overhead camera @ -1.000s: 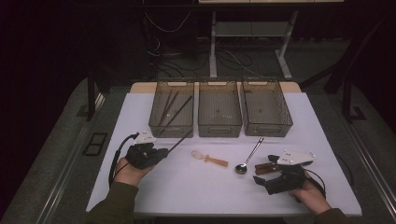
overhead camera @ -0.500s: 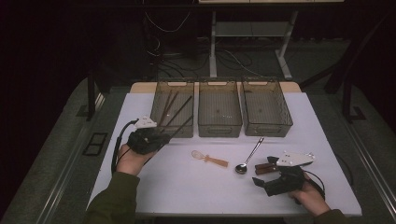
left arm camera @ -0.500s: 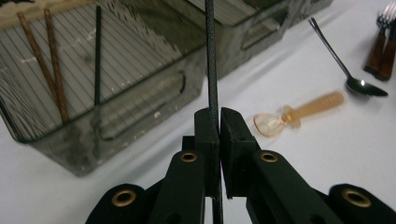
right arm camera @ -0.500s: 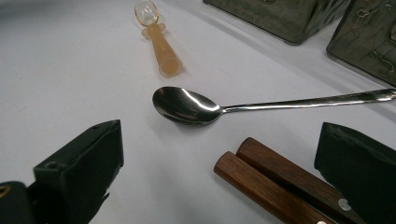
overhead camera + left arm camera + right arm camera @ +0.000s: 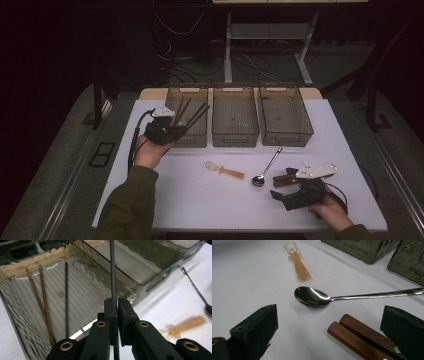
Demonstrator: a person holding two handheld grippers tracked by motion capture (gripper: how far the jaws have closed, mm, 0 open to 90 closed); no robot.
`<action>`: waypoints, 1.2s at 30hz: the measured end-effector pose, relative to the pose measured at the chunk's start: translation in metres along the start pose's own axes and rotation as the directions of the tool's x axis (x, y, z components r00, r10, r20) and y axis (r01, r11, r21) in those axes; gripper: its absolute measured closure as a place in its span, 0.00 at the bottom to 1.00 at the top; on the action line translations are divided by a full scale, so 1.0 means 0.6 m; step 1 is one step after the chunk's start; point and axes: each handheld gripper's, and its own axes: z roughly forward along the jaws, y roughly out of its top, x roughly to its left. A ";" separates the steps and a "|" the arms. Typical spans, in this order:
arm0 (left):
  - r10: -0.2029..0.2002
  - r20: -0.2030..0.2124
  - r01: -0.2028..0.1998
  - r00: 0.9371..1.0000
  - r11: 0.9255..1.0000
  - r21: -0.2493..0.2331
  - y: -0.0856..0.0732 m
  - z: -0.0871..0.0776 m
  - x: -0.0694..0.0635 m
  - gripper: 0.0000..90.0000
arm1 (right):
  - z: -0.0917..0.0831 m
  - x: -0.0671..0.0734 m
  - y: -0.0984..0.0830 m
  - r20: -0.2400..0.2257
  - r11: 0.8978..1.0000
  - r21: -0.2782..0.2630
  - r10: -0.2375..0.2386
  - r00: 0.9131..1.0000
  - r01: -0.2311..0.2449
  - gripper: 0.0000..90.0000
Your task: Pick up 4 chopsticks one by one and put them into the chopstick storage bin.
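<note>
Black chopstick point(image 5: 113, 277) clamped in left gripper point(image 5: 117, 305), jaws pinched narrow on it, stick running straight out ahead along the jaw line, tip over the left bin point(image 5: 172, 90). Thin, dark, rough-textured rod, uniform width. In high view left gripper point(image 5: 176, 131) sits at the bin's near-left corner, stick angled up over the rim; the bin lies directly ahead along the stick's long axis, so the drop looks like a short push forward and a release. Left hand point(image 5: 147, 152) is the near one; right is well apart across the table. Right gripper point(image 5: 329, 332) low on the table, jaws spread wide, nothing between the pads, two wooden handles point(image 5: 359, 336) lying just ahead between them. Beyond: metal spoon point(image 5: 312, 297), then a clear orange-handled spoon point(image 5: 297, 261). Inside left bin already: two brown chopsticks point(image 5: 40, 302) and one black chopstick point(image 5: 66, 297), lying lengthwise. Middle bin point(image 5: 235, 117) and right bin point(image 5: 284, 115) look empty, hard to tell.
</note>
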 end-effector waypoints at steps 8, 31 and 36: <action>-0.014 -0.026 0.014 1.000 1.000 0.002 0.032 0.023 0.024 0.95 | -0.001 0.001 0.000 0.000 1.000 -0.001 -0.002 1.000 0.002 0.02; -0.035 -0.069 0.037 0.997 0.999 0.030 0.084 0.106 0.095 0.95 | -0.007 0.002 0.000 -0.009 1.000 -0.021 0.012 1.000 -0.012 0.02; -0.030 -0.087 0.035 0.996 0.998 0.046 0.078 0.118 0.107 0.95 | -0.006 0.003 0.000 -0.012 1.000 -0.017 0.010 1.000 -0.011 0.02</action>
